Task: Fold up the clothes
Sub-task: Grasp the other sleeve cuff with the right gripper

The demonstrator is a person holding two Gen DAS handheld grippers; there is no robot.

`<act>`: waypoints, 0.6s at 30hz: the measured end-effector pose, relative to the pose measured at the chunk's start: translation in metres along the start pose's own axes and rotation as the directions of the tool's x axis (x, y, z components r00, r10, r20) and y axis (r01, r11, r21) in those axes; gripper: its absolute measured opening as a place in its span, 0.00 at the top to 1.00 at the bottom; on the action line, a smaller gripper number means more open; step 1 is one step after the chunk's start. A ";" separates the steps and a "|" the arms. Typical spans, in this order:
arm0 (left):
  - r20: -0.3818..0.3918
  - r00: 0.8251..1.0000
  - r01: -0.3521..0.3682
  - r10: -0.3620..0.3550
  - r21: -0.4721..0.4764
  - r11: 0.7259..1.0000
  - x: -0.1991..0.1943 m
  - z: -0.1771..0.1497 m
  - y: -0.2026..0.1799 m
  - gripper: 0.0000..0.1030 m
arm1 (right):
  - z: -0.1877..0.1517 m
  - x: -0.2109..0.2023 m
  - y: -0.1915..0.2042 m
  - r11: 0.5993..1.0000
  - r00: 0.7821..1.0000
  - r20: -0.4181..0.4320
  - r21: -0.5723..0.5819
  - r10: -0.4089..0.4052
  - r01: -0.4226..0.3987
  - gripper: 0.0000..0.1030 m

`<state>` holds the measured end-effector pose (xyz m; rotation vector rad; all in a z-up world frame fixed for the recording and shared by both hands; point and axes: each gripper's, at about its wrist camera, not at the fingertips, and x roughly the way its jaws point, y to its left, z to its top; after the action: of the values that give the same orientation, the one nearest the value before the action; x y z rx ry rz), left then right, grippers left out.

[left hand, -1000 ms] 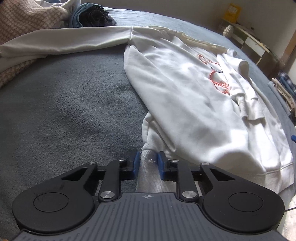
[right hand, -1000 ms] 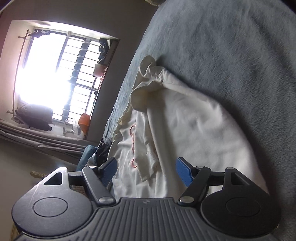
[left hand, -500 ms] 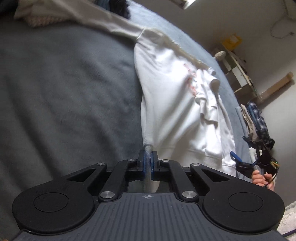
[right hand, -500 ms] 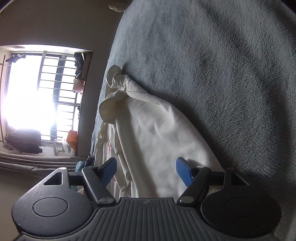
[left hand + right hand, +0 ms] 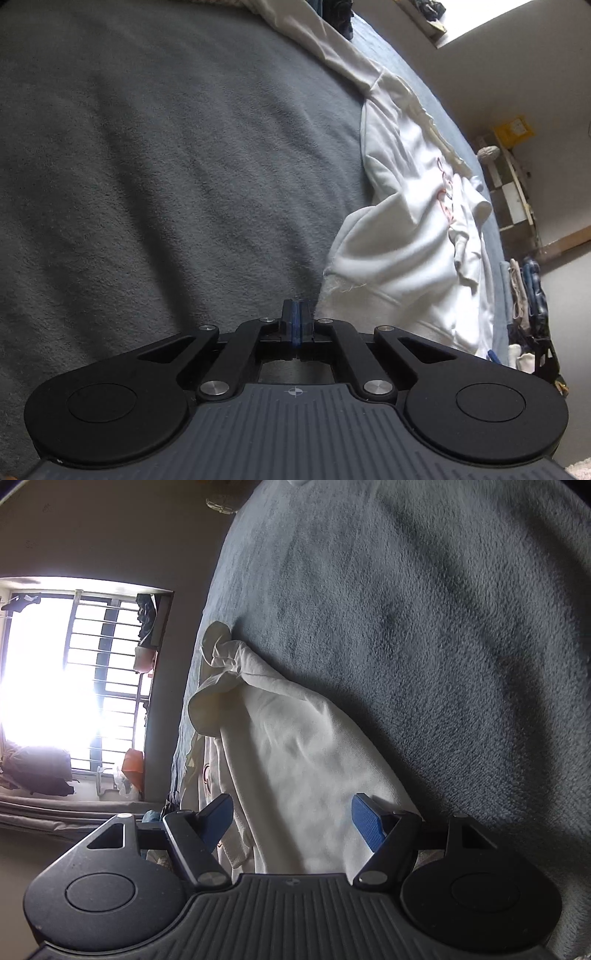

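Your left gripper (image 5: 295, 317) has its two blue pads pressed fully together, and no cloth shows between them. The frayed hem corner of the white sweatshirt (image 5: 399, 258) lies just beside the tips, on their right, bunched up in soft folds. The sweatshirt spreads away from there over the grey blanket (image 5: 166, 166), with a red print on its front and one long sleeve (image 5: 332, 48) stretched toward the far edge of the bed.

Your right gripper (image 5: 291, 819) has its jaws wide apart. It holds nothing, but the pale fabric of the sweatshirt (image 5: 295, 760) lies between the two blue pads, under the tool. Its crumpled end reaches toward the edge of the blanket (image 5: 424, 627). Beyond it you see a bright barred window (image 5: 74, 672).
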<state>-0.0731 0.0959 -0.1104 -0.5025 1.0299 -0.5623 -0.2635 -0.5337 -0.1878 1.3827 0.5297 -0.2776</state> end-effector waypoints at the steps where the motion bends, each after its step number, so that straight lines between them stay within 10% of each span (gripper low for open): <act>1: 0.006 1.000 -0.011 0.011 0.010 1.000 0.000 0.002 0.000 1.00 | 0.001 -0.004 0.002 1.000 1.000 0.014 -0.008 -0.005 0.005 0.28; 9: 0.049 0.995 -0.094 0.090 0.099 0.991 0.007 0.019 0.000 0.89 | 0.001 -0.009 0.038 0.987 0.997 0.060 -0.155 -0.040 0.049 0.28; 18: 0.005 0.998 -0.067 0.068 0.284 0.956 0.070 -0.004 -0.039 0.86 | -0.022 0.073 0.133 0.898 0.988 -0.144 -0.440 -0.050 -0.018 0.28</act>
<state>-0.0564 0.0205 -0.1335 -0.2110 0.9479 -0.6385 -0.1409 -0.4798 -0.1129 0.9598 0.6840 -0.0560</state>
